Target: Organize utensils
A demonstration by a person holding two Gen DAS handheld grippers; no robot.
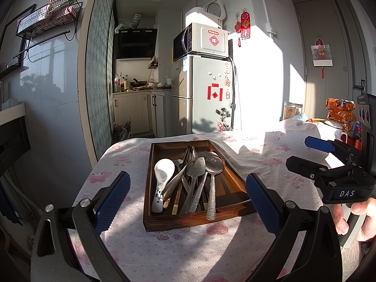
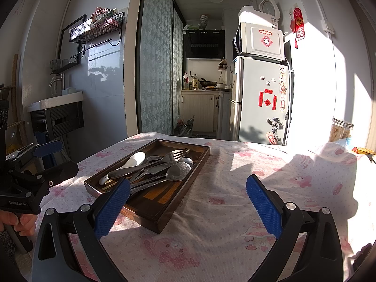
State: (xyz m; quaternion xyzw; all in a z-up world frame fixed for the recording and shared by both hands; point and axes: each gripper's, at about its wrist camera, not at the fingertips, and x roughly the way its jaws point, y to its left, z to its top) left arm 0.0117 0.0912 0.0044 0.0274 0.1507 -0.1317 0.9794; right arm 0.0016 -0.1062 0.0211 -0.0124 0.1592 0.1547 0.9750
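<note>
Utensils [image 1: 195,183] lay heaped in a dark wooden tray [image 1: 164,221] on the cloth-covered tabletop [image 1: 164,253], a white ceramic spoon [image 1: 162,178] at the heap's left side. The left claw [image 1: 188,202] stood wide and empty before the tray, the right claw [image 1: 303,152] hovering right of the tray.

From the right wrist, the right claw [image 2: 188,206] was wide, empty, at the tray's [image 2: 141,213] near corner; a fork [image 2: 175,154] lay among the utensils.

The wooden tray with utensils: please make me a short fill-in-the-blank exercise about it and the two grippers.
1. The utensils lie in a pile inside the wooden ____.
2. The only white utensil in the tray is a ceramic ____.
3. Both the left gripper and the right gripper are ____ and hold nothing.
4. The microwave stands on top of the ____.

Missing words: tray; spoon; open; fridge
</note>
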